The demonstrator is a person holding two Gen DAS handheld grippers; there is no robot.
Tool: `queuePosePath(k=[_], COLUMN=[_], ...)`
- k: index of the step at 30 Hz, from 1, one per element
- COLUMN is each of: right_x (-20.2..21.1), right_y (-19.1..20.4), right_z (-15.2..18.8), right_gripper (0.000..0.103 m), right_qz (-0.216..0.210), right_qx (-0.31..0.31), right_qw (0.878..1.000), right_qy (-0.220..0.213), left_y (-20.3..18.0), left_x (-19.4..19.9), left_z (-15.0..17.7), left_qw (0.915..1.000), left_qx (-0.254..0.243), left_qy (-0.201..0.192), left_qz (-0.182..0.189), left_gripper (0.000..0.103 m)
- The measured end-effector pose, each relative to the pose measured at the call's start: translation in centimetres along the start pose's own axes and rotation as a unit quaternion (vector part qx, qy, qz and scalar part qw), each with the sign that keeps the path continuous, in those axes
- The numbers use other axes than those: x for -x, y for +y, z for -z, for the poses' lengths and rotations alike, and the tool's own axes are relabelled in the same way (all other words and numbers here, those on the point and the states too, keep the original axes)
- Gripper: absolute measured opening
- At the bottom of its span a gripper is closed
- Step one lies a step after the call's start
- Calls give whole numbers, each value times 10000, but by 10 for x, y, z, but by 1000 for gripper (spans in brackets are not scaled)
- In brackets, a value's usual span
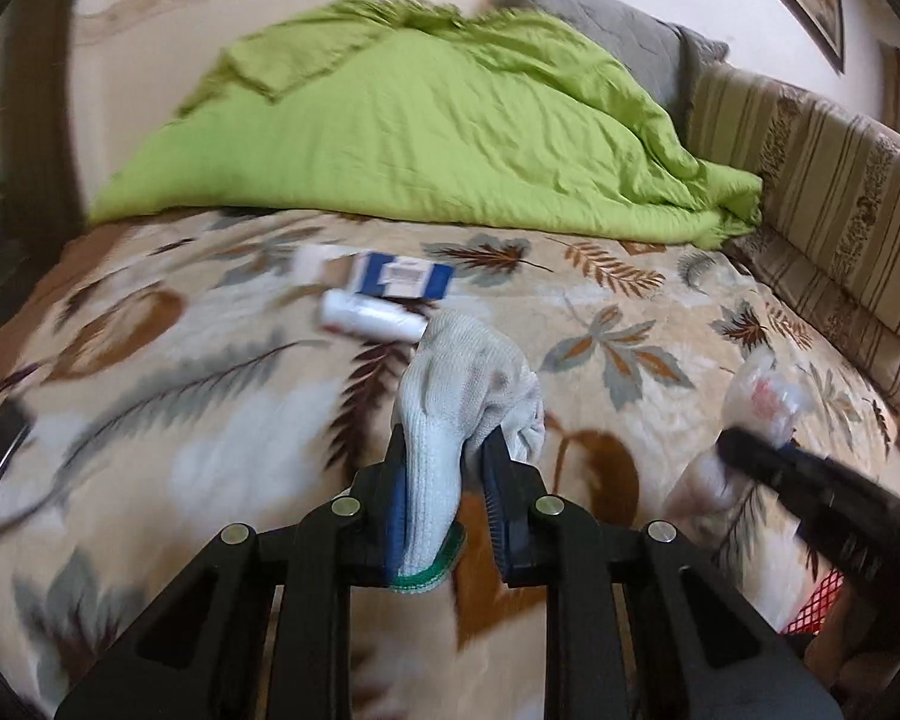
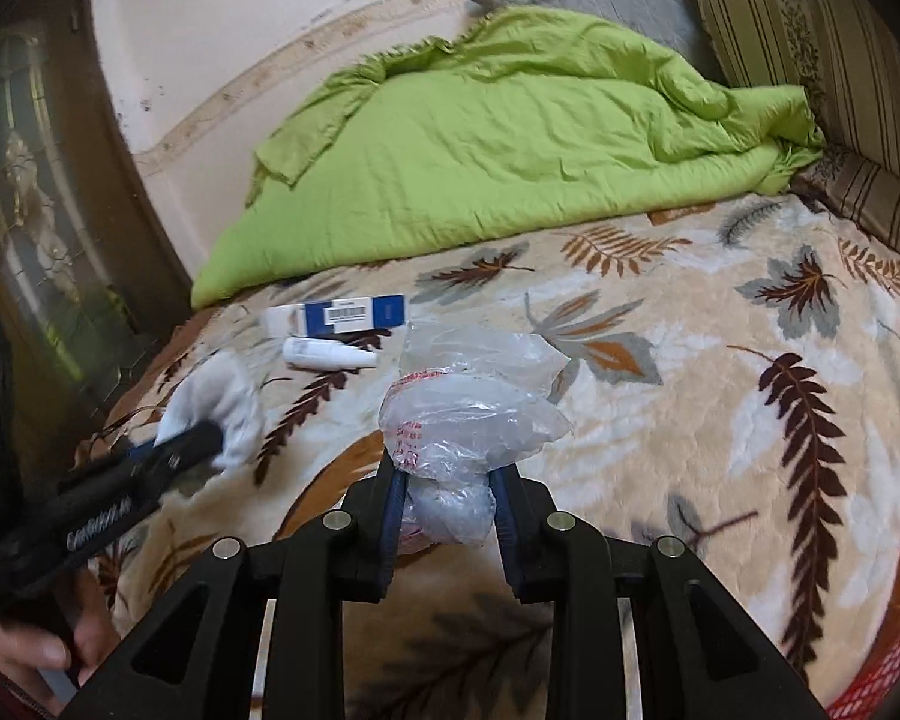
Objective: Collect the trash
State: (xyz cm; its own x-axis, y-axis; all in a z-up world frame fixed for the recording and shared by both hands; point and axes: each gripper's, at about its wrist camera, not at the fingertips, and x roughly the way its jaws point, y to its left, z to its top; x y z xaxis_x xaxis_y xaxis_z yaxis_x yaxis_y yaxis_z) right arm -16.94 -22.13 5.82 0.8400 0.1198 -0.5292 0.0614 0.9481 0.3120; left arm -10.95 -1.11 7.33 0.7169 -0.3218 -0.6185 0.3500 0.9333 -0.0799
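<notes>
Your left gripper (image 1: 444,450) clamps a white sock (image 1: 450,414) between its jaws; your right gripper (image 2: 447,480) pinches a crumpled plastic bag (image 2: 468,414), both above the leaf-patterned blanket (image 2: 690,420) (box (image 2: 354,313) and tube (image 2: 327,354) lie beyond).

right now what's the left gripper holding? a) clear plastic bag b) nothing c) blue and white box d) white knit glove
d: the left gripper has its fingers shut on the white knit glove, while the clear plastic bag sits in the right gripper and the blue and white box lies on the blanket.
</notes>
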Motion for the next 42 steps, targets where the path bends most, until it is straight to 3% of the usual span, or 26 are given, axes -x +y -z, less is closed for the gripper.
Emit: queuePosePath(k=[8,13,42], right_x=[7,4,-2], right_y=[6,-1,4], right_z=[8,8,9], right_gripper=[30,30,30], right_qz=[75,87,105], right_qx=[162,-6,151], right_qw=[9998,9999,9995], right_qy=[67,148,260], left_y=[-12,-14,-9], left_x=[23,11,3], left_z=[31,38,36], left_qw=[9975,9976,9960], left_qx=[-164,-242,-310], left_qy=[-478,-336,-388], left_qz=[-492,-559,-747], left_gripper=[21,22,22])
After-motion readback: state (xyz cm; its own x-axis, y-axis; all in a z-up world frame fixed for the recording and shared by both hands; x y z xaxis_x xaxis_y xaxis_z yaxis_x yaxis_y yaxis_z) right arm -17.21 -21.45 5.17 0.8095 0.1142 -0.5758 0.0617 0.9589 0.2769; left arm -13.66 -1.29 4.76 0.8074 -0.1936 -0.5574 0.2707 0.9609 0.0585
